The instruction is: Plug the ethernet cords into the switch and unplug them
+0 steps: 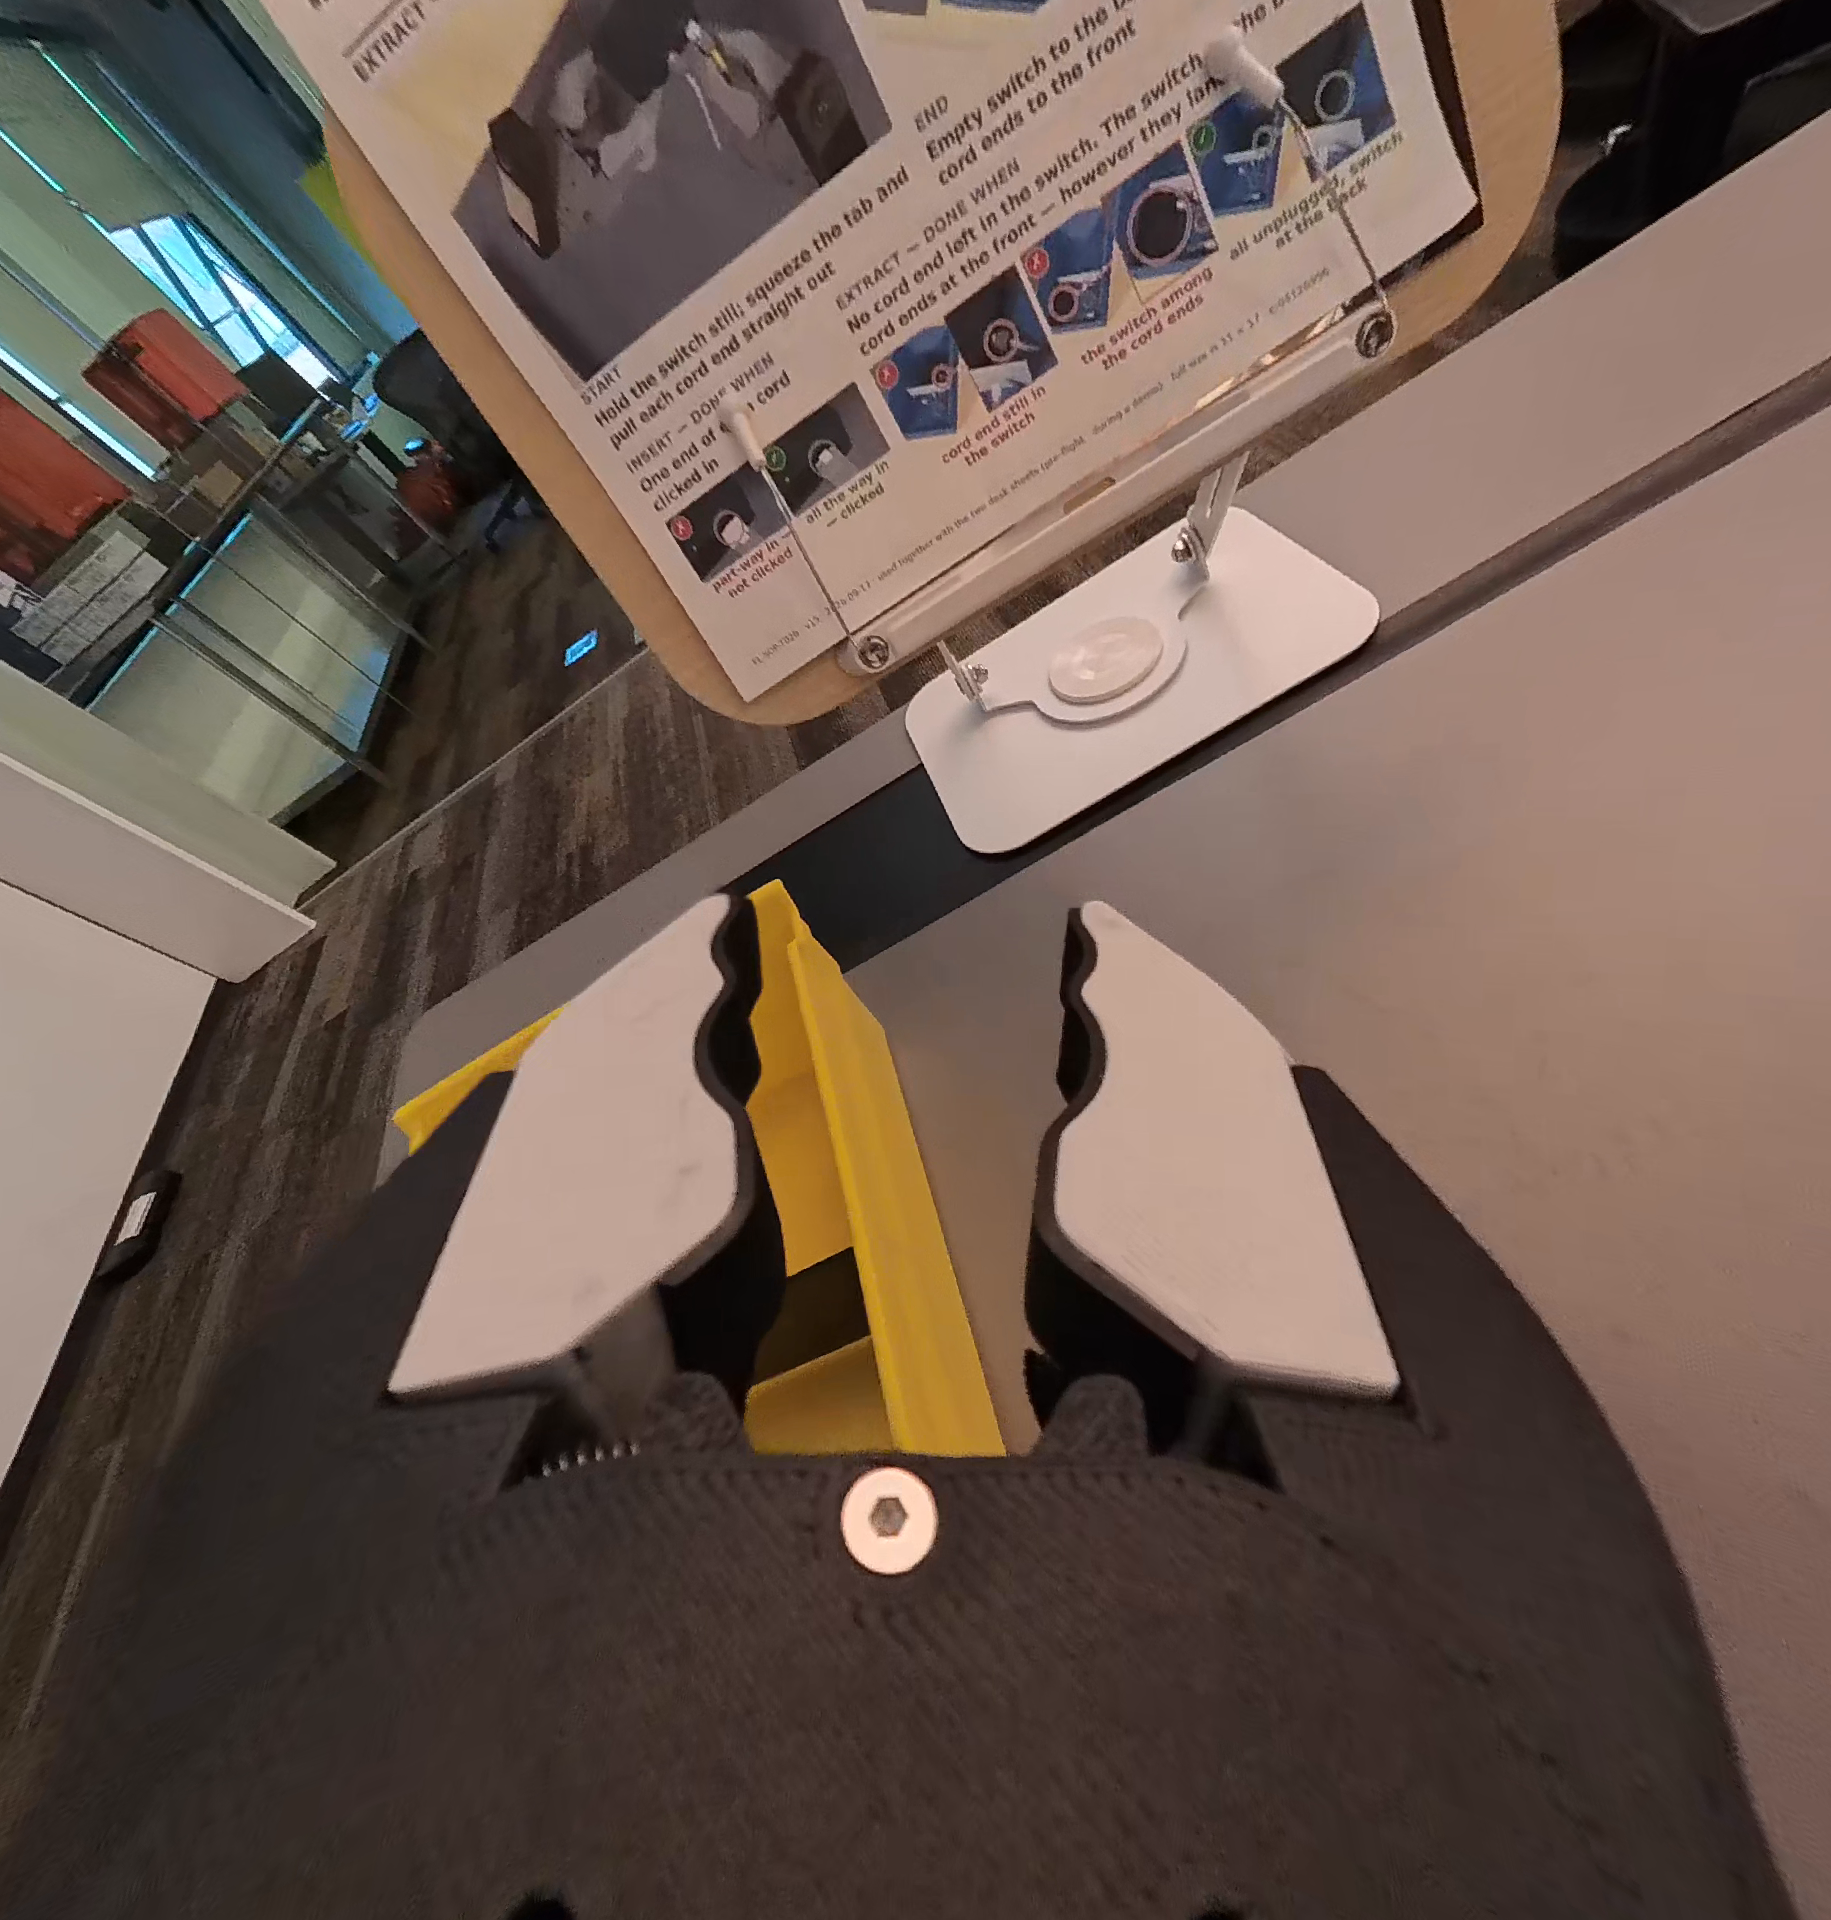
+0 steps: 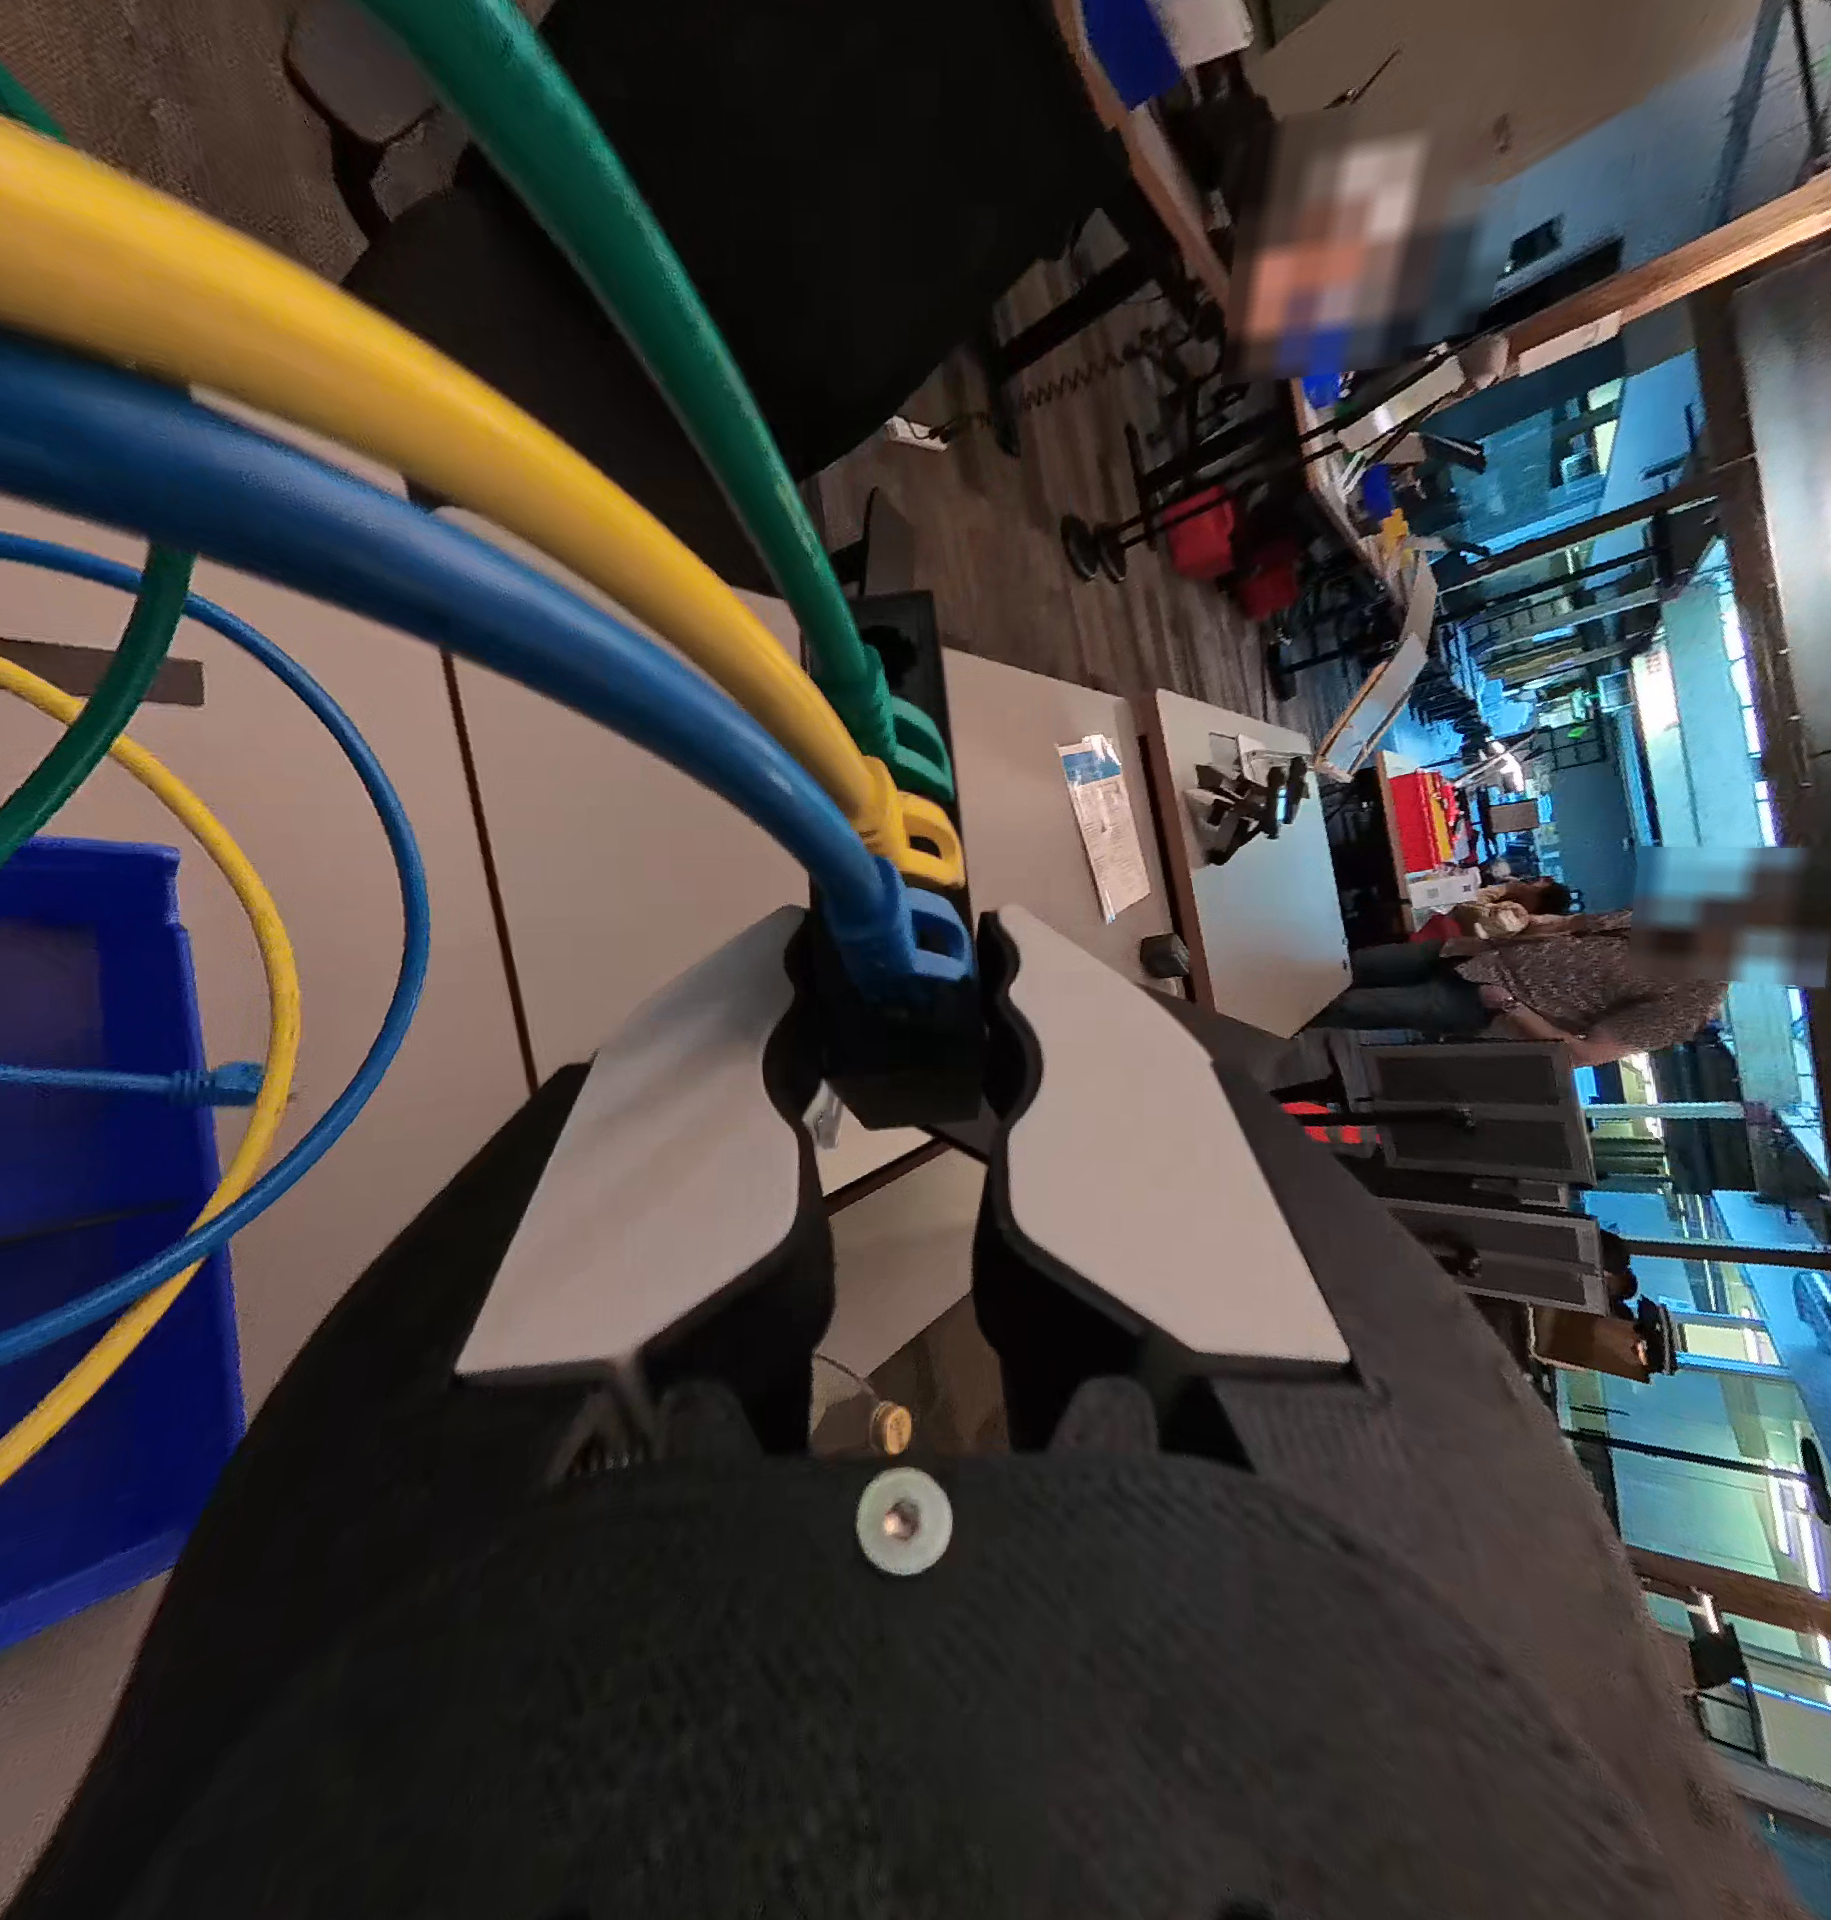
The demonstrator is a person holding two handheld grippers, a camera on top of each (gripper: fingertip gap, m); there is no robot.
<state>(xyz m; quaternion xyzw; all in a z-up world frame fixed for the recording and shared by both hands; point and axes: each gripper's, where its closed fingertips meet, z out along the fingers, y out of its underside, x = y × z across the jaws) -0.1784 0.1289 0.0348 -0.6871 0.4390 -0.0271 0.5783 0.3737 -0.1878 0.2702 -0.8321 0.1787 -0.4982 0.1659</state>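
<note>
Switch (image 2: 895, 1039): black box, pinched by its near end between the fingertips of the right gripper (image 2: 887, 940), lifted off the table (image 2: 620, 790) and extending straight ahead of the fingers. Three cords plugged into its face in a row. Blue cord (image 2: 391, 561) sits in the port nearest the fingertips, connector just ahead of the jaws. Yellow cord (image 2: 371, 353) next port out. Green cord (image 2: 620, 249) beyond that. One further port past the green connector appears open. All three cords arc up and back to the left of the right gripper; their slack loops lie farther left over the table and a blue bin (image 2: 69, 1195). A loose blue connector end (image 2: 220, 1084) rests over the bin.

Right gripper: closed firmly onto the switch, both pads touching its sides.

Left gripper (image 1: 906, 961): fingers spread apart, nothing between them. Below and between its fingers, toward the left finger, sits a yellow bin (image 1: 838, 1122) on the grey table (image 1: 1513, 935). Ahead of the left gripper, a white stand (image 1: 1150, 675) holds a printed instruction sheet (image 1: 890, 312) on a wooden board, near the table's far edge. Carpeted floor (image 1: 475, 831) to the left.
</note>
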